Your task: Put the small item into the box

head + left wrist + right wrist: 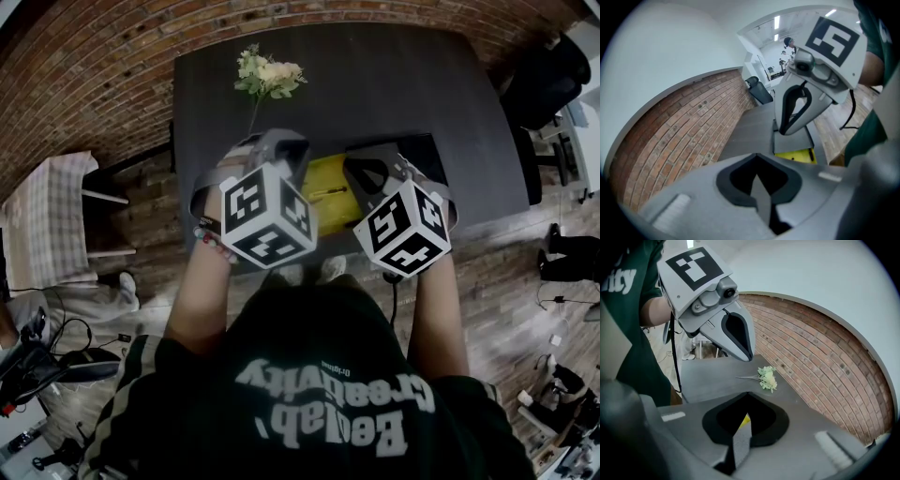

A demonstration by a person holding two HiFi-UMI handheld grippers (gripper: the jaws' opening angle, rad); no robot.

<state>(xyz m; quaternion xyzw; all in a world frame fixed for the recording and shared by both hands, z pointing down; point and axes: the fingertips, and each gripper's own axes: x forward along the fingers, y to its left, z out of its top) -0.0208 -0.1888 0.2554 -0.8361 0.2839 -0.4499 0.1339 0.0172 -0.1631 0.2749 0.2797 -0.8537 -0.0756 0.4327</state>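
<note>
the dark worktop (394, 84) carries an open yellow box (330, 214) at its near edge, likely set there for easy reach. the left tongs (757, 180) and right tongs (743, 425) hover over it, each pinched shut and empty, hiding much of the box. the flower sprig (267, 75), probably the small item, lies far left, apart from both tongs.

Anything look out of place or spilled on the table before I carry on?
Nothing stands out. The flower sprig lies flat on the dark table, apart from the open box at the near edge; nothing is spilled. The left tongs and right tongs are both shut and empty.
</note>
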